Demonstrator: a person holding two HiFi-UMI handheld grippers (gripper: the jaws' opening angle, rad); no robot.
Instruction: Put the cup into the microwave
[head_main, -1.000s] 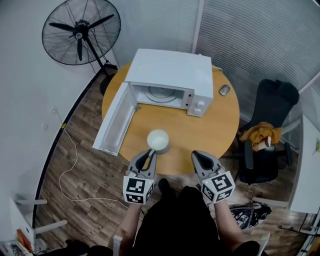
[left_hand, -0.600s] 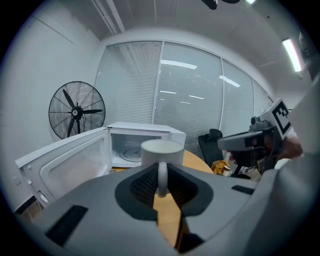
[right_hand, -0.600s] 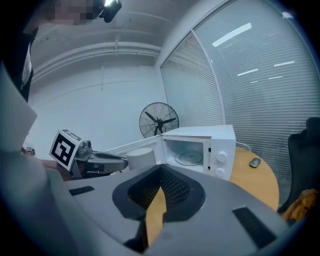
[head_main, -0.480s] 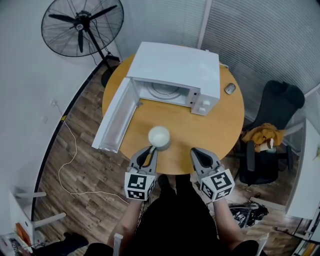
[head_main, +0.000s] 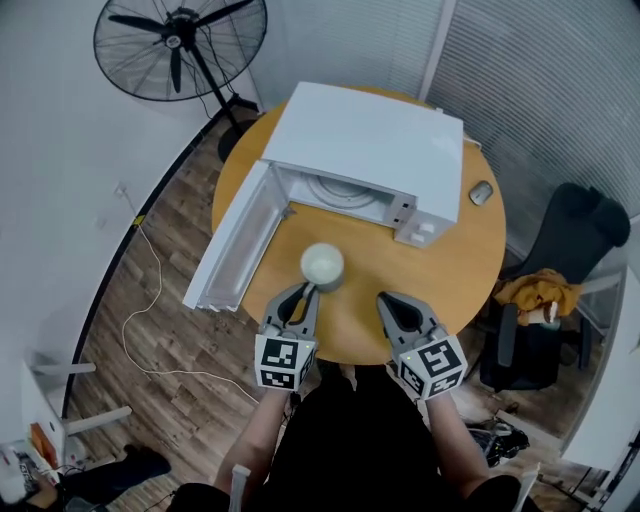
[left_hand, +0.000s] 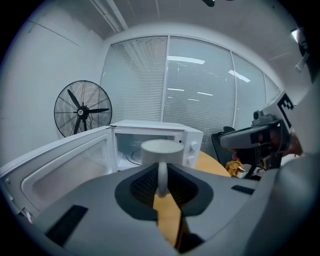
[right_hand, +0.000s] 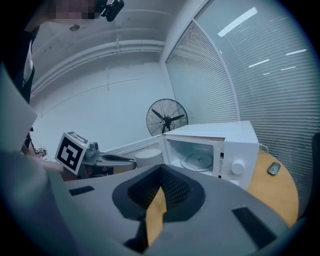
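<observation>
Round white cup (head_main: 322, 266), handle in left claw (head_main: 305, 297)

The white cup (head_main: 322, 266) is upright just in front of the white microwave (head_main: 372, 140), whose door (head_main: 228, 243) is wide open. The cup's handle is between the jaws of my left claw (head_main: 303, 296).

This is looking like an office: slatted blinds (head_main: 560, 90) are hanging behind the round table (head_main: 470, 250), a swivel chair (head_main: 590, 240) standing beside it.
</observation>
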